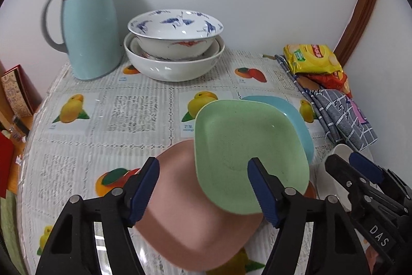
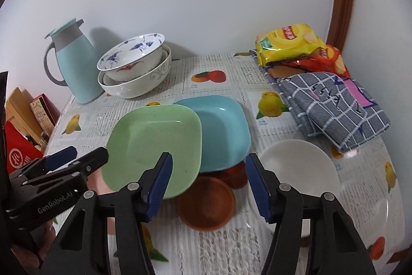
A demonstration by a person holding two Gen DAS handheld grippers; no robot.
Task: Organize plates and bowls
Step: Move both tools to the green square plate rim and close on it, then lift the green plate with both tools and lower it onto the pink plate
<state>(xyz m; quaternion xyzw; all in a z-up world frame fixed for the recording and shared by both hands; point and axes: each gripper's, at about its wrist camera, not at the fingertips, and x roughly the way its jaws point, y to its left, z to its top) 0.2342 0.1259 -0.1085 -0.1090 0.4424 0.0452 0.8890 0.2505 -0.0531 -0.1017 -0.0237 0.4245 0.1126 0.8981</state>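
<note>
The right gripper (image 2: 208, 184) is hovering with its jaws apart over a small brown dish (image 2: 206, 205), gripping nothing. The green plate (image 2: 154, 146) is lying partly over the blue plate (image 2: 221, 130). A white plate (image 2: 301, 172) is sitting just right of the gripper. The left gripper (image 2: 77, 156) is showing at the left edge. Stacked bowls (image 2: 134, 68) are standing beside a blue jug (image 2: 74, 63).

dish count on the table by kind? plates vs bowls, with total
Square plates: 3: green plate, blue plate, pink plate
Brown round dishes: 2: nearer, farther
White bowl: 1
Stacked bowls by the jug: at least 2
Total: at least 8
</note>
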